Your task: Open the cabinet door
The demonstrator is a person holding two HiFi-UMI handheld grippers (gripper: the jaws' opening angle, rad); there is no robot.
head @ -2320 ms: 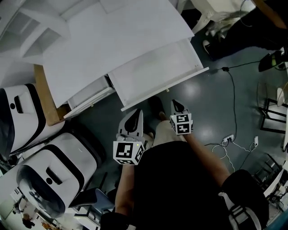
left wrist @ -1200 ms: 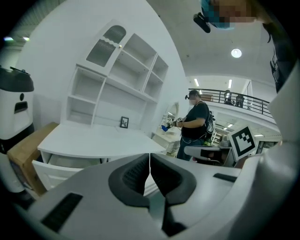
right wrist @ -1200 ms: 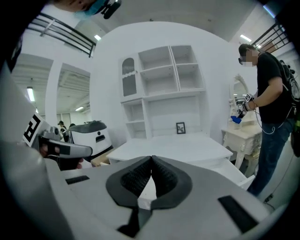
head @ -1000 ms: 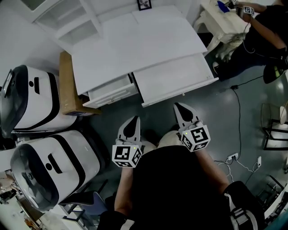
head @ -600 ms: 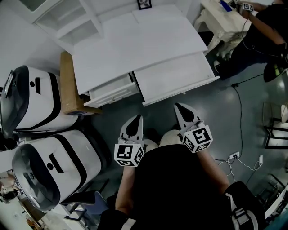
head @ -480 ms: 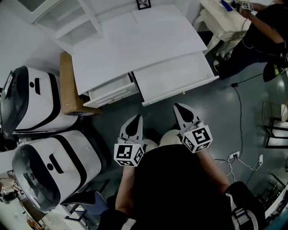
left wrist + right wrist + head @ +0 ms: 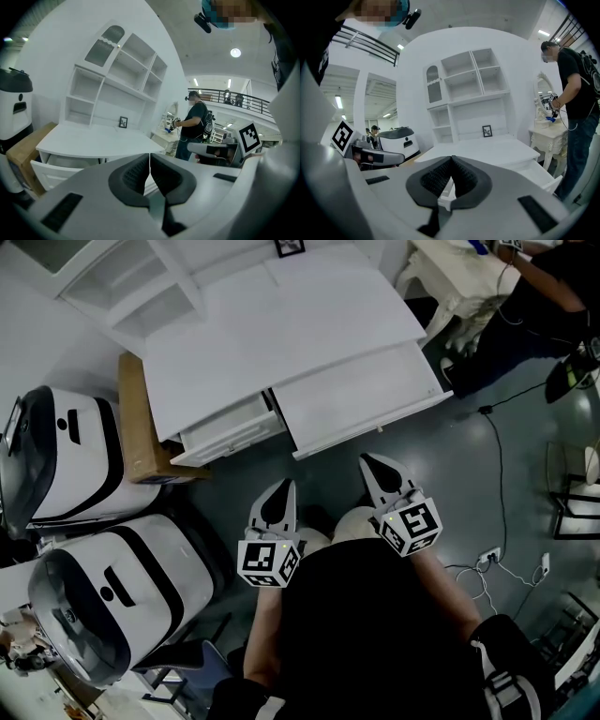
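Note:
A white desk (image 7: 272,343) with a shelf hutch (image 7: 122,287) stands ahead of me. Its wide right drawer (image 7: 361,395) and small left drawer (image 7: 230,432) are pulled out. The hutch has an arched glazed cabinet door (image 7: 105,44), also seen in the right gripper view (image 7: 433,84), and it looks closed. My left gripper (image 7: 283,486) and right gripper (image 7: 366,459) hang close to my body over the grey floor, short of the drawers. Both are shut with nothing between the pads. In their own views the left gripper (image 7: 149,161) and right gripper (image 7: 451,164) touch nothing.
Two white-and-black machines (image 7: 66,456) (image 7: 112,587) and a cardboard box (image 7: 136,427) stand left of the desk. A cable and power strip (image 7: 487,554) lie on the floor at right. A person (image 7: 525,287) stands at a white dressing table (image 7: 450,268). A small picture frame (image 7: 289,247) sits on the desk.
The head view has shifted a little, so the desk sits slightly higher and further left. Both grippers stay shut and hold their place by my body.

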